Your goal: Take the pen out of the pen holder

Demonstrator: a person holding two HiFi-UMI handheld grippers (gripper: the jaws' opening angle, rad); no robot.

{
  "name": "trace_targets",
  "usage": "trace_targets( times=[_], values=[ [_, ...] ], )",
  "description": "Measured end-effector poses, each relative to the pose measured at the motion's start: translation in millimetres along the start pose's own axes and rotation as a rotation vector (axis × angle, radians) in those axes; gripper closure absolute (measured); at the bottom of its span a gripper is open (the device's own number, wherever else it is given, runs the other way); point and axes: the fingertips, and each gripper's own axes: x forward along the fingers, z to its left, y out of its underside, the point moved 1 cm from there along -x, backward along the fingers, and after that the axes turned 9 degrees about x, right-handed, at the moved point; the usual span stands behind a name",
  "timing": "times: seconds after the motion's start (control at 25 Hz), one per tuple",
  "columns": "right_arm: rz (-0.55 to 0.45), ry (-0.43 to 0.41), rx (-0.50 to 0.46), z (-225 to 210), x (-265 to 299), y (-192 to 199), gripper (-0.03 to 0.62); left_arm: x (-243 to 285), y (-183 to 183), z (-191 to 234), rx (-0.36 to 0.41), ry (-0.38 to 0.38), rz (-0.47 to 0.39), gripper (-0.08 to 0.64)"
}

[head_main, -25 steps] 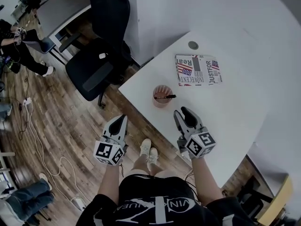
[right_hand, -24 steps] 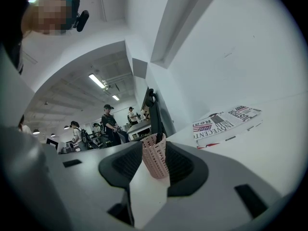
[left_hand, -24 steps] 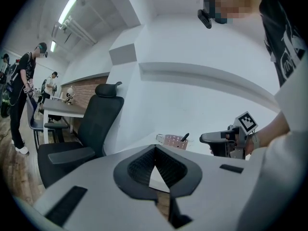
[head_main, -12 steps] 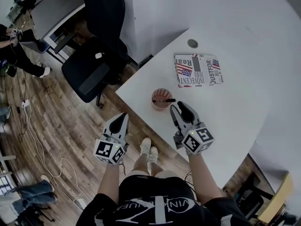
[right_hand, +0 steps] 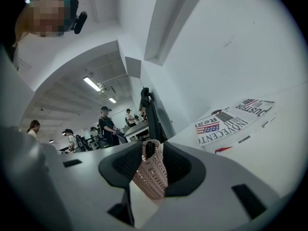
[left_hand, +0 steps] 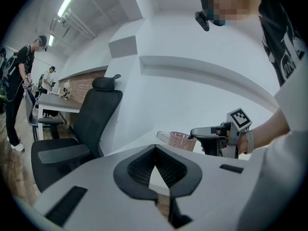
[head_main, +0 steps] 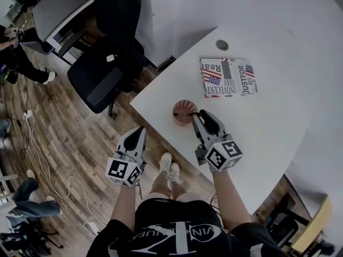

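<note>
A pink mesh pen holder (head_main: 183, 112) stands near the white table's (head_main: 257, 122) front edge, with a black pen (head_main: 186, 113) lying across its top. My right gripper (head_main: 200, 115) is open, its tips at the holder's right rim. In the right gripper view the holder (right_hand: 151, 176) shows between the spread jaws, the pen's dark end (right_hand: 149, 149) at its top. My left gripper (head_main: 137, 135) is shut on nothing and hangs over the floor, left of the table. From the left gripper view, the holder (left_hand: 176, 141) and right gripper (left_hand: 204, 131) lie ahead.
A printed magazine (head_main: 228, 77) lies on the table behind the holder, with a round cable grommet (head_main: 222, 45) beyond it. A black office chair (head_main: 104, 71) stands on the wood floor to the left. People stand at desks (head_main: 56, 12) further left.
My right gripper has moved forward and left, from a short way off to the holder's rim. The left gripper has hardly moved.
</note>
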Motion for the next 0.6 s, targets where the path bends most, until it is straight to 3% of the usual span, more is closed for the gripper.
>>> trace_targets(
  times=[0.6],
  values=[
    [-0.010, 0.041, -0.060, -3.2, 4.1, -2.9, 0.517, 6.7, 5.8, 4.3, -0.008, 0.000, 0.005, 0.546]
  ],
)
